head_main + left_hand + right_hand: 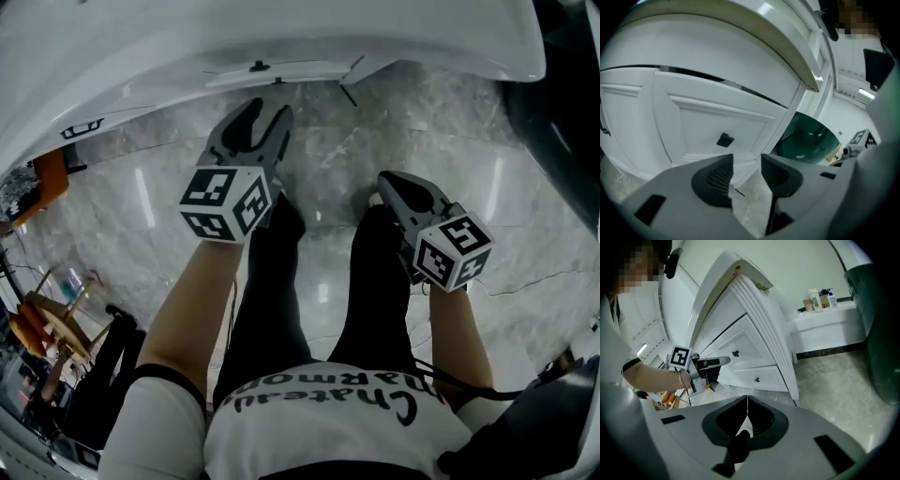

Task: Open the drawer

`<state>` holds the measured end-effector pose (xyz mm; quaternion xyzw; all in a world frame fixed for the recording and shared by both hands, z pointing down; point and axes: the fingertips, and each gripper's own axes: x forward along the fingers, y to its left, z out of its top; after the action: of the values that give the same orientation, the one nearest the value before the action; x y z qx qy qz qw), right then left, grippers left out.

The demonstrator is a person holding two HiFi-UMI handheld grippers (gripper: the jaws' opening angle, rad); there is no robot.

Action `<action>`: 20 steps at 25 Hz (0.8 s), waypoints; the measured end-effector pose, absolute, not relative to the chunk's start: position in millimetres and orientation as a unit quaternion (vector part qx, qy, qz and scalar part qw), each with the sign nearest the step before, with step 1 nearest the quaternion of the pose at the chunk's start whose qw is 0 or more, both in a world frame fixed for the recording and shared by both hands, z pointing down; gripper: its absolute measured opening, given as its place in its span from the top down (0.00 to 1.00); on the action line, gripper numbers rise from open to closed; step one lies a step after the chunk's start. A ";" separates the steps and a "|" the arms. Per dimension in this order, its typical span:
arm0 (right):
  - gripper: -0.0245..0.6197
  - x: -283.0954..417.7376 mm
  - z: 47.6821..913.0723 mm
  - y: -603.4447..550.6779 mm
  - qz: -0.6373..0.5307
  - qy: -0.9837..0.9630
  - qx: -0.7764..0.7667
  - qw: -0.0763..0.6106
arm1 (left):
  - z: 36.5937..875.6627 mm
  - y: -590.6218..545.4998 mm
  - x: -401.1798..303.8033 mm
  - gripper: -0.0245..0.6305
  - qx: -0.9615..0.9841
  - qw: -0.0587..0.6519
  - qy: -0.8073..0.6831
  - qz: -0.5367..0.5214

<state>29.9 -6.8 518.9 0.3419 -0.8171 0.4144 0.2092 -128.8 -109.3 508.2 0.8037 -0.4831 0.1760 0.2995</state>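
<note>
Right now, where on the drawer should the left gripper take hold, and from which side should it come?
Probably the small dark knob on the white drawer front. It sticks out of a flat panel, so come straight at the front, one jaw on each side. The left gripper is open, empty and short of it.

We observe a glossy grey marble floor (469, 169) with dark veins. A white cabinet (754, 376) stands directly on it. The person's feet (284, 217) rest on the floor just before the cabinet. Wooden furniture (56, 323) stands at far left.
</note>
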 end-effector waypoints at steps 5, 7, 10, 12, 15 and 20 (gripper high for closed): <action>0.94 38.4 530.7 -0.7 0.441 -0.808 0.339 0.196 | 518.0 -145.9 -135.5 0.71 0.771 0.275 -0.541 0.193; 0.94 37.5 530.6 2.6 0.452 -0.806 0.333 0.188 | 518.8 -156.6 -139.6 0.71 0.753 0.272 -0.566 0.196; 0.94 36.6 532.4 8.9 0.448 -0.811 0.319 0.199 | 519.5 -160.4 -141.3 0.70 0.737 0.258 -0.588 0.211; 0.94 38.3 533.0 8.3 0.444 -0.814 0.317 0.202 | 521.3 -159.8 -141.1 0.70 0.732 0.247 -0.594 0.225; 0.94 40.9 532.4 2.9 0.452 -0.810 0.323 0.186 | 524.1 -162.5 -142.2 0.69 0.721 0.249 -0.606 0.226; 0.94 41.0 535.1 3.6 0.459 -0.806 0.327 0.180 | 525.5 -166.6 -148.6 0.69 0.710 0.244 -0.624 0.218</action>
<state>41.0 3.6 535.1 0.3267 -0.8065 0.4588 0.1798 -148.6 -166.6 525.5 0.7101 -0.6235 0.2176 0.2441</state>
